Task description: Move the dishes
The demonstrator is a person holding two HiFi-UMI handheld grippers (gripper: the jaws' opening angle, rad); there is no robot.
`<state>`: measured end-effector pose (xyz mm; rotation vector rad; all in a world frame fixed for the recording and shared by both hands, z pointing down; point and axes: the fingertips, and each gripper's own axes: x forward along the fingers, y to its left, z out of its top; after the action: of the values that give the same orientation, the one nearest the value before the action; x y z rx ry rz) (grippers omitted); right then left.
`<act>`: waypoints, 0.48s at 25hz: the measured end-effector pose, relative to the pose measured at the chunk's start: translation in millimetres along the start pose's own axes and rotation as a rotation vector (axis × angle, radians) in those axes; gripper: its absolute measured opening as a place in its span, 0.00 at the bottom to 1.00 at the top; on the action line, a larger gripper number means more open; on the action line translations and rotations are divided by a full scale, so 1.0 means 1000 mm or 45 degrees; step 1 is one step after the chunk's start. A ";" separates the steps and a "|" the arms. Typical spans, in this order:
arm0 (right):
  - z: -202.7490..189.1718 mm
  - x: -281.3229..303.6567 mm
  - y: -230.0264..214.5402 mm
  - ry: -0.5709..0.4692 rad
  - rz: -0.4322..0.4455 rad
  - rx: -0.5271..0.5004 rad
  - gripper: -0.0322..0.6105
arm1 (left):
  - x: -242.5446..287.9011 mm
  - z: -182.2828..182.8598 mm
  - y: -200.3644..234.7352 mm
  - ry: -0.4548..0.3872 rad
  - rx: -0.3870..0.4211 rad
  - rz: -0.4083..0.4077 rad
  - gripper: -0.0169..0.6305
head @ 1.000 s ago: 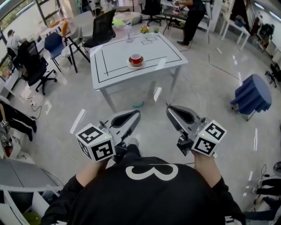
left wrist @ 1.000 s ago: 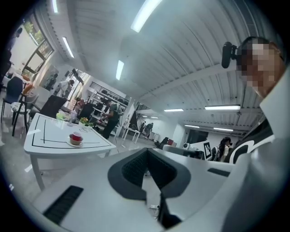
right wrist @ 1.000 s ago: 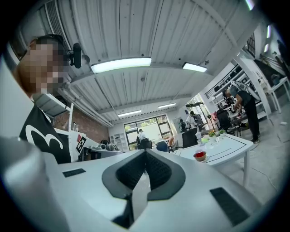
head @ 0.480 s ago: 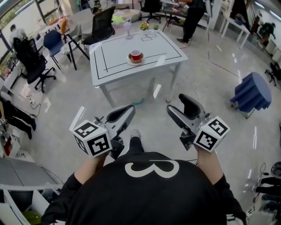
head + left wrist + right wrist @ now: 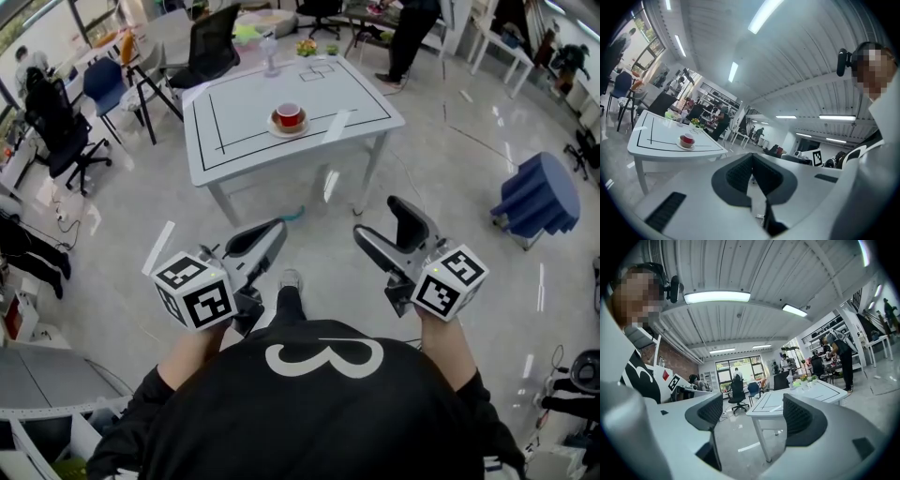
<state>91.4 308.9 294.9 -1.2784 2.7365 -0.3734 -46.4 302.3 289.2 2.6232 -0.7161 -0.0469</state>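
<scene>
Dishes are seen as a round red cup (image 5: 288,113) seated on a pale, shallow saucer (image 5: 291,132). Both stand near the middle of a white counter (image 5: 234,141), well ahead of the person and well apart from both grippers. The counter has a smooth rectangular top marked with thin black lines that run parallel to its edges, and it is carried on slim white legs. The left gripper (image 5: 278,226) is held level with its jaws closed together on nothing. In the left gripper view its dark, finely ribbed pads are pressed face to face inside smooth, pale moulded shells. The right gripper (image 5: 380,217) is likewise held level, and its jaws have just been opening. They stand wide apart, and only the floor and the distant counter are seen between their rounded, cross-hatched black pads. The floor (image 5: 450,178) is a glossy pale grey in which streaks of light are mirrored. A blue object (image 5: 539,199) with deep vertical ridges is set on it at the right. A black office chair (image 5: 214,58) with a flat dark back is placed beyond the counter's far left corner.
</scene>
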 end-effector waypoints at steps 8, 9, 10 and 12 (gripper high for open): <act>-0.005 0.073 -0.056 0.060 -0.014 0.057 0.66 | 0.040 0.016 0.084 0.031 -0.083 0.012 0.03; -0.005 0.083 -0.065 0.066 -0.021 0.070 0.66 | 0.047 0.019 0.096 0.040 -0.092 0.011 0.03; -0.005 0.093 -0.074 0.069 -0.029 0.084 0.65 | 0.055 0.022 0.108 0.047 -0.101 0.008 0.03; -0.005 0.114 -0.092 0.079 -0.043 0.108 0.65 | 0.071 0.030 0.131 0.060 -0.115 -0.001 0.03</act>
<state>85.2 165.3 325.2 -1.3145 2.7196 -0.5349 -52.1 153.5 320.8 2.5301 -0.6808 -0.0167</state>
